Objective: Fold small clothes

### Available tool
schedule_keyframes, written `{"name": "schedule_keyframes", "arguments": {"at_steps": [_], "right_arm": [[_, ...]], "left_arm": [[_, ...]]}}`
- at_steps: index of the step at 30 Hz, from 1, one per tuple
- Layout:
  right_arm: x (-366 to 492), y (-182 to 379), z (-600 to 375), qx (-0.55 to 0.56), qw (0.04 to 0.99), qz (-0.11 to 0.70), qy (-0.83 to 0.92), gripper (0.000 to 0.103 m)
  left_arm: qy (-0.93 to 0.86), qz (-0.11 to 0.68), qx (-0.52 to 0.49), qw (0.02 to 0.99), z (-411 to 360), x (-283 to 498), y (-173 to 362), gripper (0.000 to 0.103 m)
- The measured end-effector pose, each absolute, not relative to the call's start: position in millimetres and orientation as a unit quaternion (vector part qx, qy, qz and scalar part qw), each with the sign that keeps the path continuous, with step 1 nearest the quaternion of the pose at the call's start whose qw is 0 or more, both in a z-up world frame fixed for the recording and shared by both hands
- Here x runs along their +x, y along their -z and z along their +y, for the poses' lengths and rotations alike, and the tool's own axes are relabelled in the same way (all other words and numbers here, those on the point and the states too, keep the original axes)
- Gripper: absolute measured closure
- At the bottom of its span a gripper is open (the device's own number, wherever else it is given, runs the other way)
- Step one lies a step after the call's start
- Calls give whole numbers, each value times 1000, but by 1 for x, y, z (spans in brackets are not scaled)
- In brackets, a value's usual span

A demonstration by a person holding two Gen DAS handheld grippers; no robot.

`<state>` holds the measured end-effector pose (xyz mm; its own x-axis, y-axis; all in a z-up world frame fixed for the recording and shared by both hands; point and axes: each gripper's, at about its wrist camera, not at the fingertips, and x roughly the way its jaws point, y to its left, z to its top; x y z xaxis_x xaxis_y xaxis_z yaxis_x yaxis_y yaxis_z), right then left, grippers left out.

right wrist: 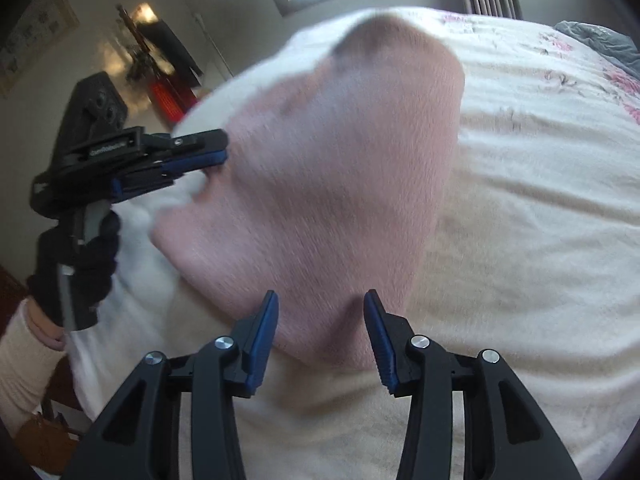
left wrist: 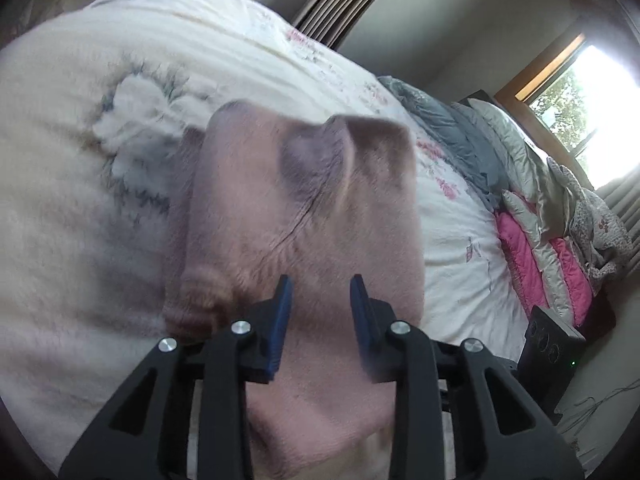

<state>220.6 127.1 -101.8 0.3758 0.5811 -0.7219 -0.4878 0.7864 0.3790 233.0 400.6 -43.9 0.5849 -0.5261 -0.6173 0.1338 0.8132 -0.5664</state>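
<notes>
- In the right wrist view, at far left, a gloved hand (right wrist: 76,268) with a cream sleeve (right wrist: 24,352) grips the handle of the left claw (right wrist: 222,152); its blue fingers (right wrist: 192,162) reach the near-left edge of the pink garment (right wrist: 332,184), but they show side-on and blurred, so whether they pinch the cloth cannot be told there.
- In the left wrist view the same claw (left wrist: 320,284) has its blue fingers parted by a moderate gap, with pink cloth (left wrist: 304,220) filling the space between and running under them; an actual grip cannot be confirmed.
- The pink garment lies on a cream blanket (left wrist: 72,208) spread over the bed, motion-blurred in both views; its far end rises in two soft humps with a grey shadow between, and its near end is cut off beneath the left claw's black frame.
- The right claw (right wrist: 320,300) stands wide open, holding nothing, its fingers either side of the garment's near corner, whether touching cannot be told.
- To the right of the garment, bare blanket stretches openly toward the flowered bedspread (right wrist: 560,60).
- At far right in the left wrist view, grey and pink quilts (left wrist: 532,216) are heaped along the bed's edge beneath a bright window (left wrist: 588,92); a black box (left wrist: 548,344) sits low beside them, partly hidden.
</notes>
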Motion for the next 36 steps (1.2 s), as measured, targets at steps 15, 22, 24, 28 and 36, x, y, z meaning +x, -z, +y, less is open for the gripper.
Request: {"name": "schedule_keyframes", "arguments": {"at_steps": [15,22,24,28,36], "right_arm": [[247,103,81,80,843,456,-275,57],[251,114,85,84,839,463,-274,57],[251,112,88,80,838,465,-274,57],[250,105,88,87,837,458,-286,54],[263,93,81,112,832,456,-294,41]], "left_arm": [[163,475,-224,835,336,367,66,75],[155,480,-260,823,366,366,96,102],[154,479,-257,825,369,360,88,101],[163,456,-264,834,387,333,57,53],[134,465,-250,839,446,268,36,34]]}}
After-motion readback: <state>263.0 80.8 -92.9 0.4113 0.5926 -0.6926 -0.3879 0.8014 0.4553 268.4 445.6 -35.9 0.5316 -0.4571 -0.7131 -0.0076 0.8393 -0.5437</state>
